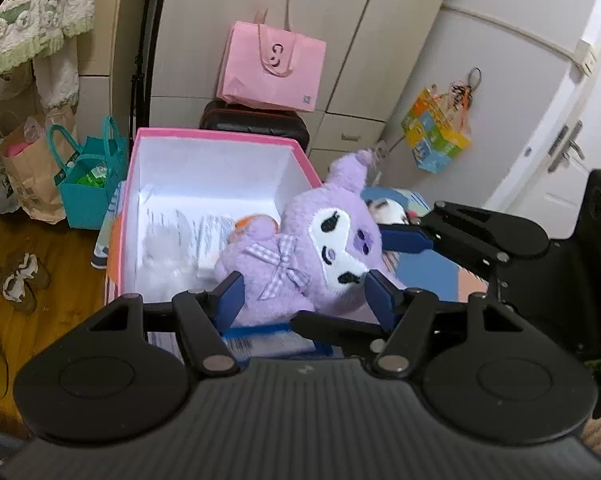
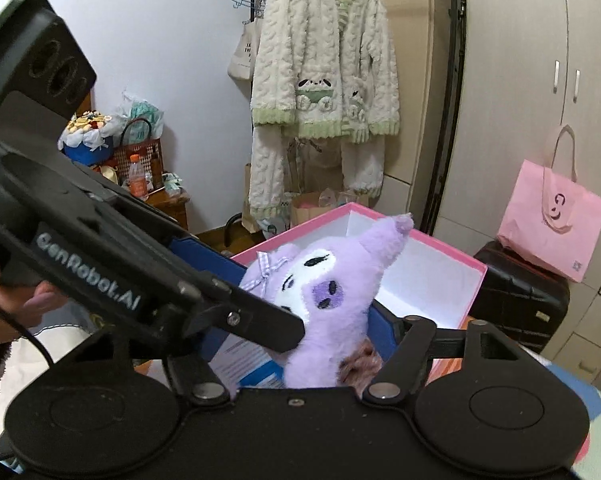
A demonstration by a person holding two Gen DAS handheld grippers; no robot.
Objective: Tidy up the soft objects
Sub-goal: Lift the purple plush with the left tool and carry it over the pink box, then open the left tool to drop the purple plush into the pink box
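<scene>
The purple plush toy (image 1: 308, 248) hangs between both grippers, just in front of the open pink box (image 1: 216, 138), which lies toward 11 o'clock from it in the left wrist view. The left gripper (image 1: 304, 288) is about half open, its blue fingers (image 1: 230, 296) pressed on the toy's body from either side. The right gripper (image 2: 296, 320) also has the toy between its fingers, apparently gripping it at the head end; its left finger is hidden behind the other tool, so I cannot tell how firmly. In the left view the toy's long axis runs from its body at 7 o'clock to its ear at 1 o'clock. The box floor holds clear plastic packets (image 1: 168, 240). Both hands are about equally near the box, so the coming move looks like a shared carry over the near rim
</scene>
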